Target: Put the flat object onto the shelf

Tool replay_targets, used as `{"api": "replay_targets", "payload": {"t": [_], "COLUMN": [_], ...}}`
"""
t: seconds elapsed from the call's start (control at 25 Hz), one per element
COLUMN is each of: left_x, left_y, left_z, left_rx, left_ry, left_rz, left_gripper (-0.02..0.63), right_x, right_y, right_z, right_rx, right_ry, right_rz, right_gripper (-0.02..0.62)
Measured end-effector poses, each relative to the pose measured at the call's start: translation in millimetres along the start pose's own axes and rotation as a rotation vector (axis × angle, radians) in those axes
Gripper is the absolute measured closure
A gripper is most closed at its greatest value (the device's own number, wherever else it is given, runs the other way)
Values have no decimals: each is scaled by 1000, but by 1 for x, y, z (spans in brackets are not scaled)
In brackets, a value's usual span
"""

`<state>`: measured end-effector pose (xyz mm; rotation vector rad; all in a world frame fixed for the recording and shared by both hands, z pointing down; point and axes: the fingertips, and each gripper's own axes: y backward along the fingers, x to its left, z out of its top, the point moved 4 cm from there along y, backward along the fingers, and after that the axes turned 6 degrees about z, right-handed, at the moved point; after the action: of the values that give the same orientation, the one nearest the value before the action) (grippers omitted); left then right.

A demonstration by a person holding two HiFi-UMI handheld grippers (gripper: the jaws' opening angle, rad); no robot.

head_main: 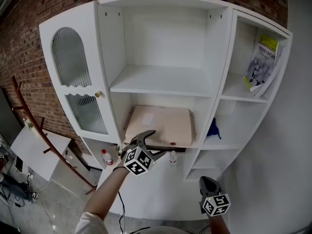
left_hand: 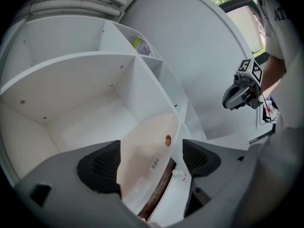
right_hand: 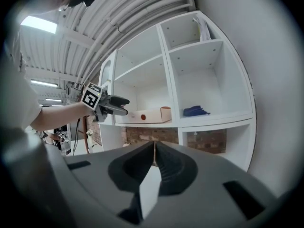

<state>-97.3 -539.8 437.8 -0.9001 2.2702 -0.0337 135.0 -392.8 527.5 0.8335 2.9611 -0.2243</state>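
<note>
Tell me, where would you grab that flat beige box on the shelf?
By its thin front edge, coming straight in from the open front of the cabinet. The box lies flat, with walls beside and behind it, so only that edge is exposed. The open left gripper faces it.

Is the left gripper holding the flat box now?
No, the left gripper has its jaws wide apart, not closed on the flat box lying on the shelf.

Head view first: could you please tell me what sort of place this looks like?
Probably an indoor workshop or studio set up for recording, not a home: a bare brick wall behind the white shelf unit, exposed pipes along the ceiling, and cables on the floor.
</note>
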Motion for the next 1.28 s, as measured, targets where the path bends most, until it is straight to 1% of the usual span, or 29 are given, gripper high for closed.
{"api": "replay_targets", "payload": {"t": [0.16, 0.28, 0.32, 0.36, 0.4, 0.44, 0.56, 0.64, 0.72, 0.8, 0.88, 0.96, 1.12, 1.28], "left_x": [-11, -18, -21, -24, -26, -30, -43, -53, -62, -70, -77, -83, -89, -96], "left_y": [22, 41, 47, 54, 61, 68, 85, 97, 108, 116, 124, 132, 149, 161], "left_z": [2, 0, -1, -3, -6, -9, -21, -31, -39, -44, -51, -58, -66, -69], "left_rx": [-39, -58, -65, -72, -76, -77, -67, -65, -64, -62, -56, -53, -57, -73], "left_ry": [20, 80, 103, 121, 134, 145, 187, 248, 316, 366, 407, 439, 493, 523], "left_rz": [64, 95, 110, 131, 153, 172, 214, 245, 269, 280, 287, 305, 354, 388], "left_gripper": [190, 192, 206, 250, 309, 336, 336, 336, 352, 385, 393, 422, 453, 483], "right_x": [7, 13, 14, 16, 17, 17, 17, 16, 16, 16, 19, 22, 25, 26], "right_y": [-2, -3, -3, -3, -2, -1, 7, 12, 15, 15, 15, 16, 17, 20], "right_z": [8, 9, 8, 7, 5, 6, 11, 14, 16, 16, 14, 11, 9, 6], "right_rx": [-4, 2, 4, 5, 2, -8, -64, -97, -116, -119, -116, -110, -93, -77], "right_ry": [80, 115, 118, 120, 122, 124, 127, 123, 117, 113, 111, 111, 117, 110], "right_rz": [24, 37, 40, 42, 41, 35, 1, -13, -8, 7, 21, 34, 50, 54], "right_gripper": [565, 565, 565, 565, 565, 565, 565, 565, 565, 565, 565, 565, 565, 565]}}
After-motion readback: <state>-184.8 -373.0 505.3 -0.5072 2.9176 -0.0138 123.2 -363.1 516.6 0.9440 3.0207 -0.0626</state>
